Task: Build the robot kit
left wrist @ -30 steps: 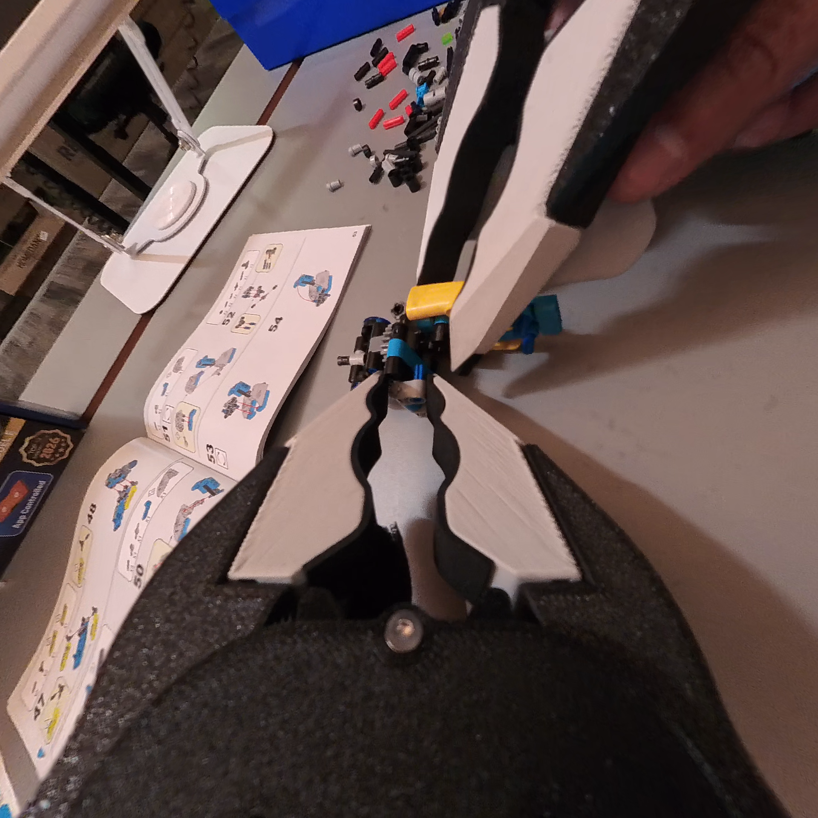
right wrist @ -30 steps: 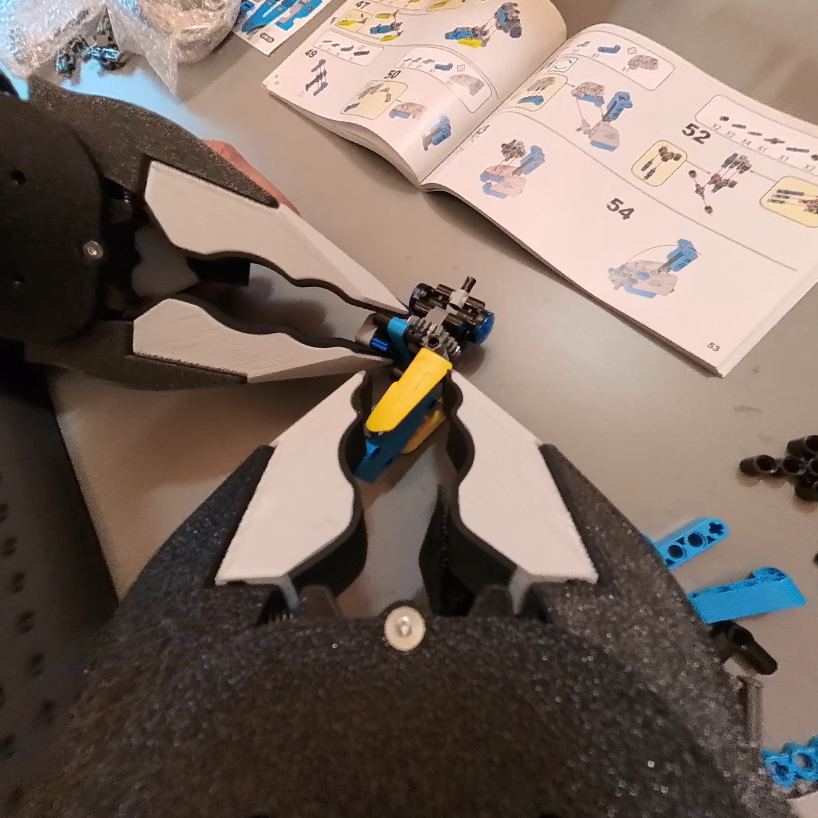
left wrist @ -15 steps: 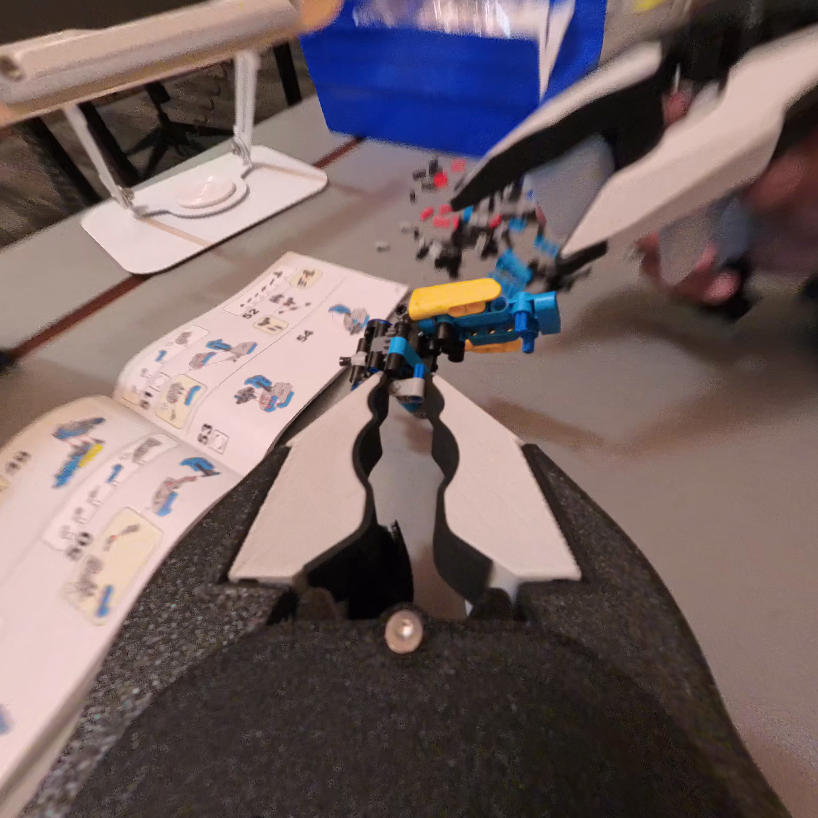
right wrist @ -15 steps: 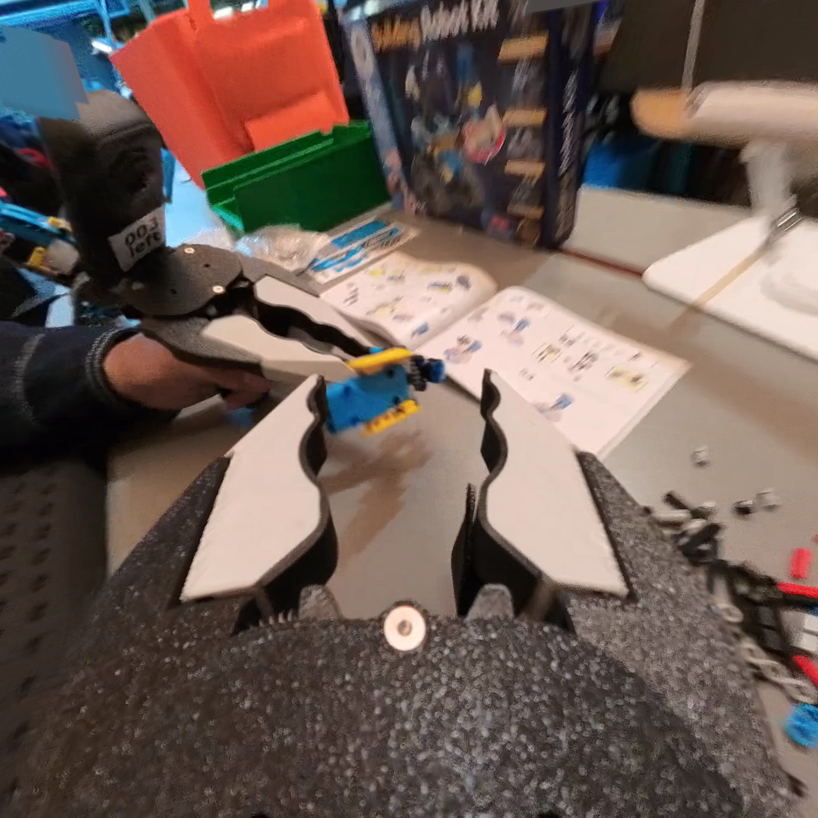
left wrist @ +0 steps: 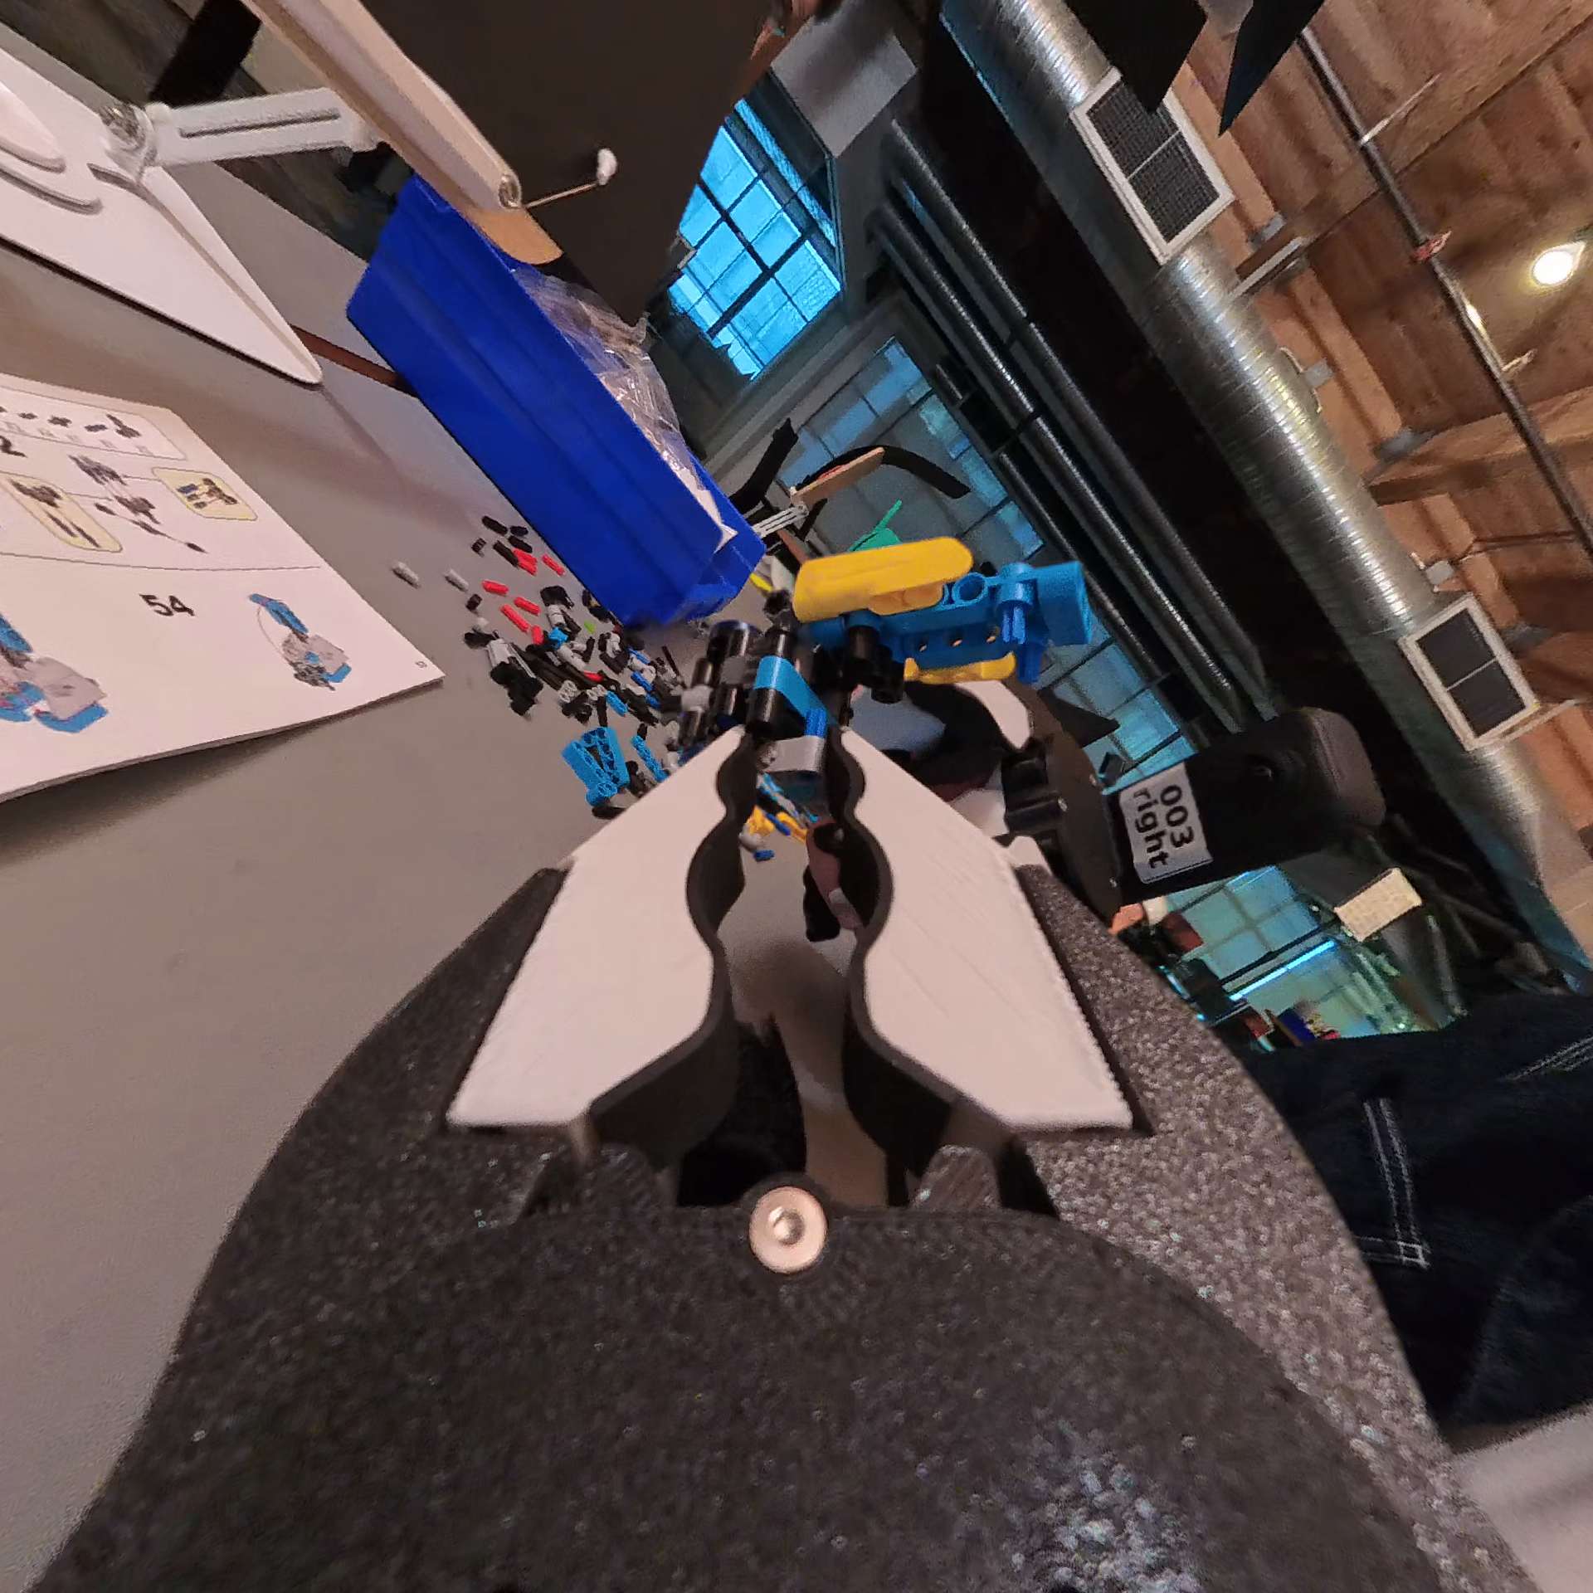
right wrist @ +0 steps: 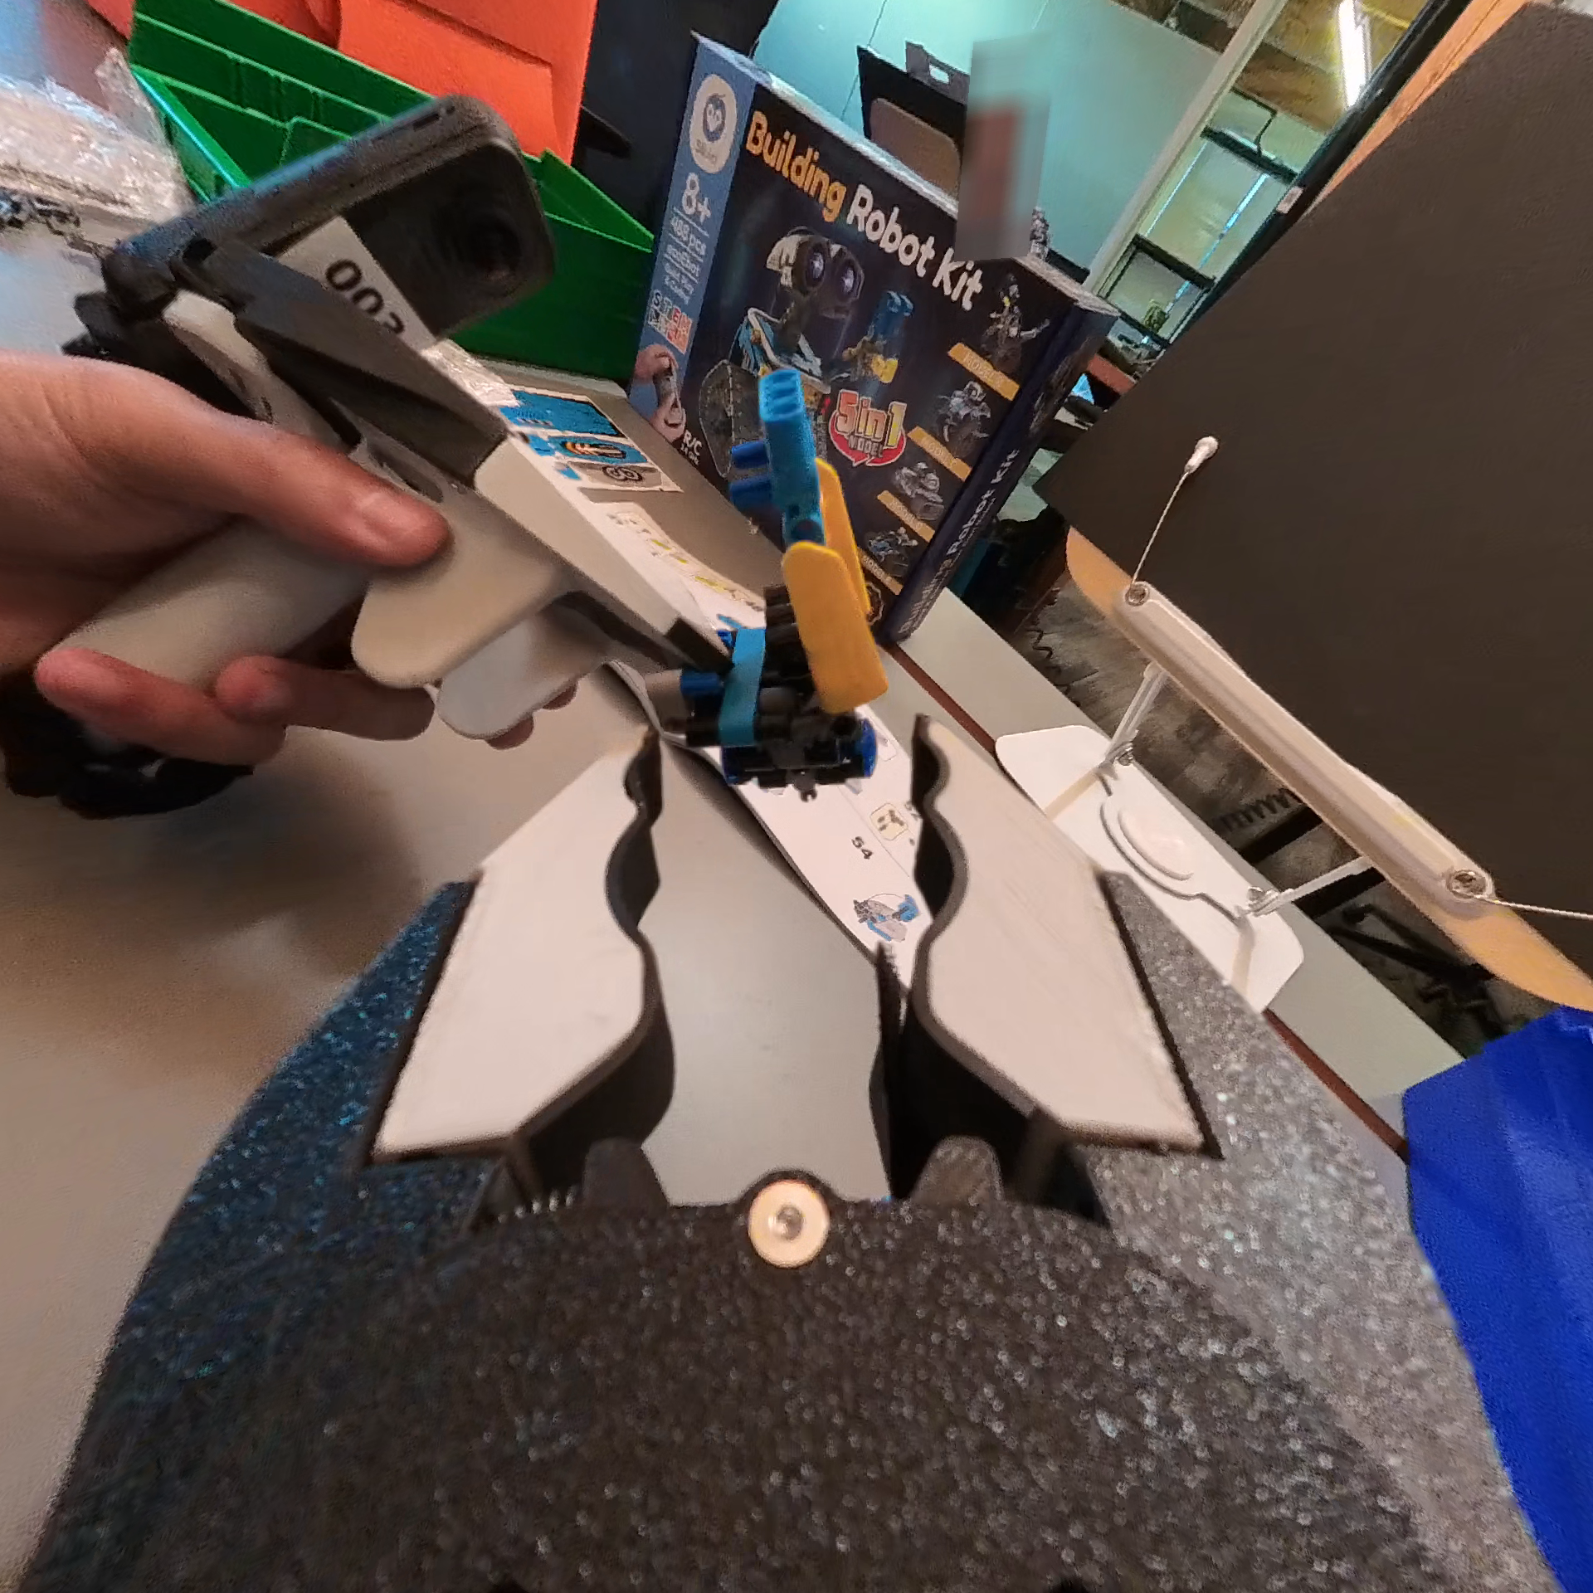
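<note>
My left gripper [left wrist: 789, 741] is shut on the lower black and blue end of a small brick assembly [left wrist: 905, 621] with a yellow piece and light-blue beams. It holds the assembly in the air above the grey table [left wrist: 259, 905]. In the right wrist view a hand [right wrist: 172, 517] grips the left gripper [right wrist: 698, 646], and the assembly [right wrist: 776, 672] stands upright at its tips, the yellow piece [right wrist: 832, 621] on top. My right gripper [right wrist: 786, 737] is open and empty, its jaws wide apart just short of the assembly, not touching it.
An open instruction booklet [left wrist: 172, 586] lies on the table, with a pile of small loose pieces [left wrist: 569, 638] beside a blue bin [left wrist: 534, 414]. A white lamp base [right wrist: 1146, 845], a kit box [right wrist: 862, 345] and a green bin [right wrist: 388, 172] stand farther back. Both grippers' tips are close together, under 4 cm apart.
My right gripper let go of the yellow and blue end, opened and drew back. My left gripper lifted the assembly off the table and tilted it upward.
</note>
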`<state>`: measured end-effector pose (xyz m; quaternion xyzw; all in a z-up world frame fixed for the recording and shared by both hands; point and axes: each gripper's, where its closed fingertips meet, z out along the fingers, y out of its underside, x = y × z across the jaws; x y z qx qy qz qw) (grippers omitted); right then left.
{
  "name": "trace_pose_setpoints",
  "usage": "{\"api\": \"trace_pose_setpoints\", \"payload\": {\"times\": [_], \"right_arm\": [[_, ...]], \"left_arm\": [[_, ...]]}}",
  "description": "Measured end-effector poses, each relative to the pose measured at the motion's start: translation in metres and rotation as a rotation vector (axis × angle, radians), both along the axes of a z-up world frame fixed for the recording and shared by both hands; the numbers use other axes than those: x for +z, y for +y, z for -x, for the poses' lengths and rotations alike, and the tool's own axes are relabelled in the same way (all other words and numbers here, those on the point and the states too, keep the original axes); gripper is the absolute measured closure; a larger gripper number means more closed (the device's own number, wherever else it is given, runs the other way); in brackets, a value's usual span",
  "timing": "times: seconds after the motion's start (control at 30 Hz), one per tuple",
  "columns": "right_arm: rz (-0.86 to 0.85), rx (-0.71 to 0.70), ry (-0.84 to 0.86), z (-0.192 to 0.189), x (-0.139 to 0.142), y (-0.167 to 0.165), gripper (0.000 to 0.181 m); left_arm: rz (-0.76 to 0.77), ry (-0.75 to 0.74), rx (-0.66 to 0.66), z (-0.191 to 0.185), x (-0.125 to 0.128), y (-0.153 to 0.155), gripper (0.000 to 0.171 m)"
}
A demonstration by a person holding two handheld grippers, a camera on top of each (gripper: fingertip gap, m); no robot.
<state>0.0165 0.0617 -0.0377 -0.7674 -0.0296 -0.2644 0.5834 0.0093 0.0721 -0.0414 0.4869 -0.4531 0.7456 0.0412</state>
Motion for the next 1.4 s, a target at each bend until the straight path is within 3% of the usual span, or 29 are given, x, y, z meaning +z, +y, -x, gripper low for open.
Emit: {"api": "trace_pose_setpoints", "payload": {"times": [0.17,0.37,0.43,0.6,0.73,0.87,1.03,1.4], "right_arm": [[0.006,0.029,-0.048,0.006,0.002,-0.001,0.141],[0.01,0.046,-0.025,0.007,0.0,-0.001,0.142],[-0.02,0.106,0.067,0.011,0.0,-0.002,0.143],[-0.027,0.353,0.335,0.02,-0.003,-0.023,0.151],[0.079,0.419,0.282,0.034,-0.025,-0.02,0.159],[0.224,0.397,0.224,0.037,-0.056,-0.014,0.156],[0.221,0.414,0.223,0.04,-0.054,-0.015,0.168],[0.197,0.384,0.179,0.036,-0.047,-0.013,0.171]], "left_arm": [[0.06,0.01,-0.042,0.003,0.002,-0.003,0.156],[0.108,0.034,-0.075,0.003,-0.001,-0.003,0.157],[0.087,0.017,-0.095,0.005,0.0,-0.003,0.157],[-0.115,0.078,-0.179,0.013,-0.021,0.004,0.156],[-0.382,0.171,-0.238,0.024,-0.059,0.01,0.156],[-0.321,0.178,-0.31,0.032,-0.055,-0.003,0.156],[-0.304,0.178,-0.345,0.036,-0.055,-0.008,0.156],[-0.189,0.193,-0.34,0.033,-0.049,-0.007,0.156]]}}
